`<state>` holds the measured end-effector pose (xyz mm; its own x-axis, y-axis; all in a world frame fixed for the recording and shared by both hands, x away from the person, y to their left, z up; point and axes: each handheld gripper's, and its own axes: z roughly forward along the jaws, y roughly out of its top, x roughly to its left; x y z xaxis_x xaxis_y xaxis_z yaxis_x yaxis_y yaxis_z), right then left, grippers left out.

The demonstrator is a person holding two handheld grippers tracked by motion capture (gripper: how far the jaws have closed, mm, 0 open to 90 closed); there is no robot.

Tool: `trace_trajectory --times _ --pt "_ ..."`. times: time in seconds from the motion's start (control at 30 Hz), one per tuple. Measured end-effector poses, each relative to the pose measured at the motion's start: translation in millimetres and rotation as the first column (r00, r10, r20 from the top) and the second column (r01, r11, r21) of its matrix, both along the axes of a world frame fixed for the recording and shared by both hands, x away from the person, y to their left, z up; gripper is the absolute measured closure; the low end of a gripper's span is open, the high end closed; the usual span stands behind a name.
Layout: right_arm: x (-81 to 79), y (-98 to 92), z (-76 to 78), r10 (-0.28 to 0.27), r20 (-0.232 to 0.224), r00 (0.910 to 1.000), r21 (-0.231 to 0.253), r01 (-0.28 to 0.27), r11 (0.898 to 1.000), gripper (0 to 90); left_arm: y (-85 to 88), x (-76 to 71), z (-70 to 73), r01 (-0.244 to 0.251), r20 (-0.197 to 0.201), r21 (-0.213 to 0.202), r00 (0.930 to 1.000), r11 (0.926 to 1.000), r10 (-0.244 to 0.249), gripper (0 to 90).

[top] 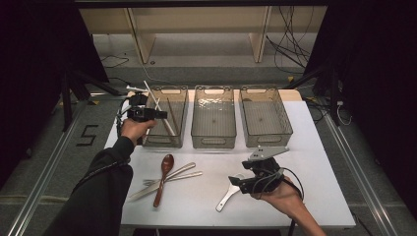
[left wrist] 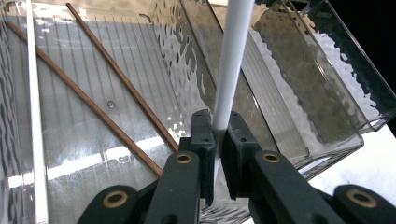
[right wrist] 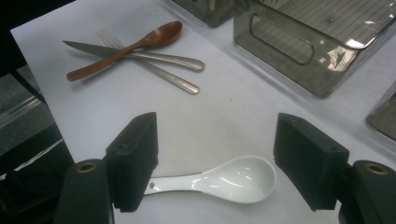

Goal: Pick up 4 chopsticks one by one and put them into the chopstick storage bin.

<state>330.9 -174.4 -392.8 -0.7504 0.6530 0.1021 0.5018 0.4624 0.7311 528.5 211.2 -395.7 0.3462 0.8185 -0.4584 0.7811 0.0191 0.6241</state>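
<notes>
White tabletop [top: 314,162] below me: my right gripper [right wrist: 215,163] hovers wide over the white ceramic spoon [right wrist: 224,179]. Farther off, my left gripper [left wrist: 217,140] pinches a white plastic chopstick [left wrist: 231,65] above the left clear bin [top: 162,140]; tilted, it may slip outside.

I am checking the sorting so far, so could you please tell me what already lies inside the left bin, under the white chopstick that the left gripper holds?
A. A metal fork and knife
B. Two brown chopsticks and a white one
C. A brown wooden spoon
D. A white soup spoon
B: the left gripper view shows two brown chopsticks and a white chopstick lying on the floor of the left bin.
</notes>
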Motion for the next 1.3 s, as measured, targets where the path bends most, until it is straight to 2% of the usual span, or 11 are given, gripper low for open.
trace_trajectory --times 0.33,0.47,0.57,0.7,0.87,0.93,1.07,1.2,1.3 --pt "0.1 -0.5 0.3 0.0 0.0 1.0 -0.001 0.0 1.0 31.7 -1.6 3.5 -4.4 -0.013 -0.008 0.033 0.9999 0.9994 0.013 82.5" --pt "0.2 -0.5 0.3 0.0 0.001 1.0 -0.002 0.0 1.0 31.7 -2.8 4.8 -3.3 -0.028 -0.005 0.048 0.9996 0.9985 0.028 76.5" --pt "0.0 -0.2 0.3 0.001 -0.002 1.0 0.0 -0.001 1.0 31.7 -4.8 5.0 -1.0 -0.03 0.007 0.082 0.9995 0.9961 0.03 71.0" --pt "-0.3 -0.2 0.5 0.002 -0.003 1.0 0.0 -0.002 1.0 31.7 -5.8 5.4 0.0 -0.03 0.008 0.09 0.9995 0.9955 0.029 69.7" --pt "-0.2 -0.5 0.4 0.003 -0.003 1.0 0.0 -0.003 1.0 31.7 -5.2 2.1 1.6 -0.019 0.013 0.083 0.9997 0.9963 0.018 63.6" --pt "-0.1 -0.6 0.4 0.003 -0.003 1.0 0.0 -0.003 1.0 31.7 -5.3 -0.5 3.6 -0.008 0.017 0.079 0.9998 0.9969 0.007 59.1" --pt "-0.1 -0.2 0.3 0.003 -0.001 1.0 0.0 -0.003 1.0 31.7 -5.8 -10.3 10.3 0.056 0.019 0.058 0.9982 0.9967 -0.057 46.7" --pt "0.1 0.2 -0.3 0.005 0.0 1.0 -0.002 -0.005 1.0 31.7 -5.3 -26.0 17.0 0.08 0.056 0.057 0.995 0.9952 -0.083 37.1" --pt "0.2 0.6 -0.5 0.003 -0.001 1.0 -0.003 -0.003 1.0 31.7 -5.0 -40.4 20.5 0.104 0.086 0.051 0.9904 0.9933 -0.108 34.4"
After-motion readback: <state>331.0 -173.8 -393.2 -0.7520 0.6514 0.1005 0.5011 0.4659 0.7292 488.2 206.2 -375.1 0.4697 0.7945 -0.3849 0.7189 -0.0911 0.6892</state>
